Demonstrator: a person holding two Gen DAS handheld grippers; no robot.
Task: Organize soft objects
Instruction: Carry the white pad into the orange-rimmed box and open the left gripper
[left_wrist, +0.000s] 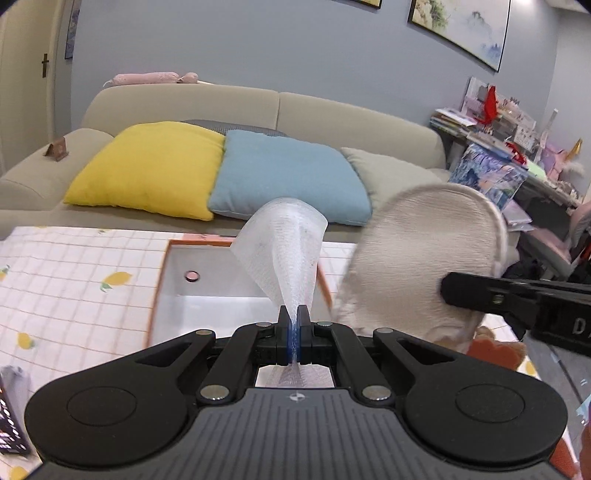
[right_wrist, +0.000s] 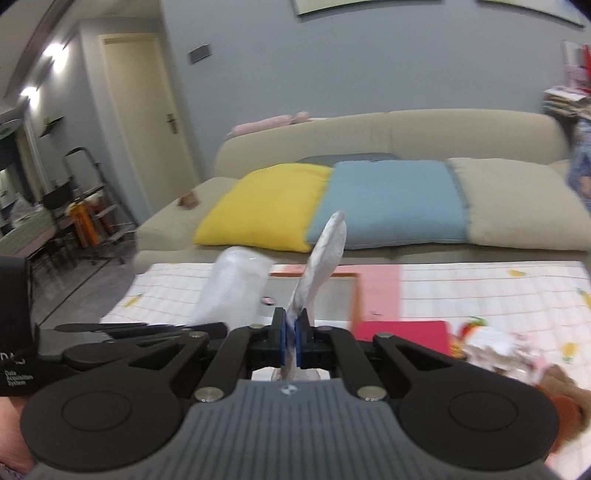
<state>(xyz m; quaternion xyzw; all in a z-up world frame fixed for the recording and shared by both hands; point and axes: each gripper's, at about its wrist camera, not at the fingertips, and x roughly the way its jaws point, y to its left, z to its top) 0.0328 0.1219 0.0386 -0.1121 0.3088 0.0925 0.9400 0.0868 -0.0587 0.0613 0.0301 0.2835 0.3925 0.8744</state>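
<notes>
Left gripper (left_wrist: 294, 317) pinches a mesh cloth (left_wrist: 282, 243) by its edge; right gripper (right_wrist: 290, 325) clamps a beige pad (left_wrist: 421, 258); both lifted, probably headed for the box (left_wrist: 207, 291).

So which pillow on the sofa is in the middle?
The square blue fabric pillow, lying between the yellow pillow and the beige pillow on the beige sofa.

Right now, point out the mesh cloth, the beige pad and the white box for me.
mesh cloth (left_wrist: 284, 243): left wrist view, on its flared upper part above the claw.
beige pad (left_wrist: 417, 251): left wrist view, middle of its oval face.
white box (left_wrist: 207, 280): left wrist view, on its bare inside wall.
</notes>
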